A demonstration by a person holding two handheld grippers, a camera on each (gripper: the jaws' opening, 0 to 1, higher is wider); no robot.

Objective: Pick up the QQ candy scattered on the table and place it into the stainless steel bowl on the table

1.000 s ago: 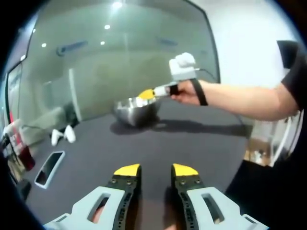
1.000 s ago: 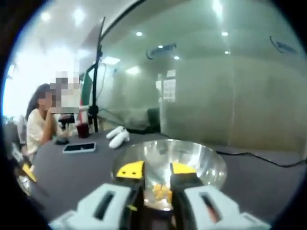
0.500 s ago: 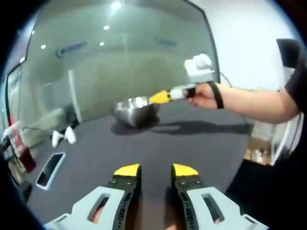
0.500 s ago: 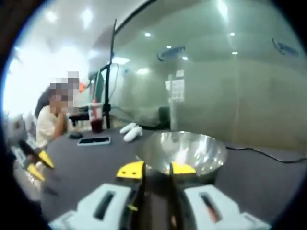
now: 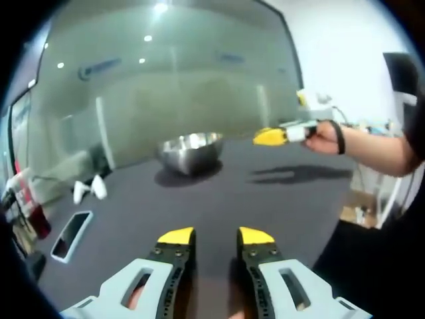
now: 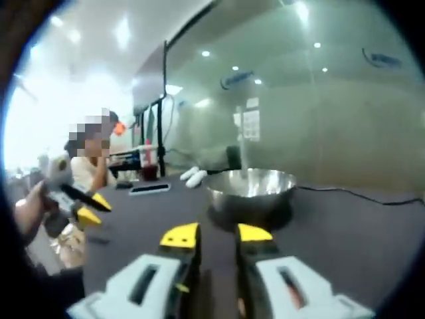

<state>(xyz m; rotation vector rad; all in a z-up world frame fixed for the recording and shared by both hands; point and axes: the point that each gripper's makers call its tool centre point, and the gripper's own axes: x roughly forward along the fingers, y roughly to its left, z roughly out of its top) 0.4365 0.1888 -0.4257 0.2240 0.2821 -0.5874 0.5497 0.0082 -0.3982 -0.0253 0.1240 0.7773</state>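
The stainless steel bowl [image 5: 191, 149] stands on the dark table [image 5: 219, 199], far ahead of my left gripper [image 5: 216, 236]. That gripper hovers low over the near part of the table, open, with nothing between its yellow tips. My right gripper [image 5: 272, 136] comes in from the right in a person's hand [image 5: 325, 136], off to the right of the bowl and above the table. In the right gripper view the right gripper [image 6: 217, 234] is open and holds nothing, with the bowl [image 6: 251, 188] well ahead of it. The left gripper [image 6: 83, 207] appears at the left. The bowl's inside is hidden at this low angle.
A phone [image 5: 68, 234] lies flat at the table's left, with two white objects [image 5: 89, 189] beyond it and a red cup [image 5: 33, 216] by the edge. A black cable [image 6: 358, 194] runs right of the bowl. A person [image 6: 89, 169] sits at the far side.
My right gripper has drawn back from over the bowl, to the right and away, so the bowl now looks smaller in its view. The left gripper has stayed put.
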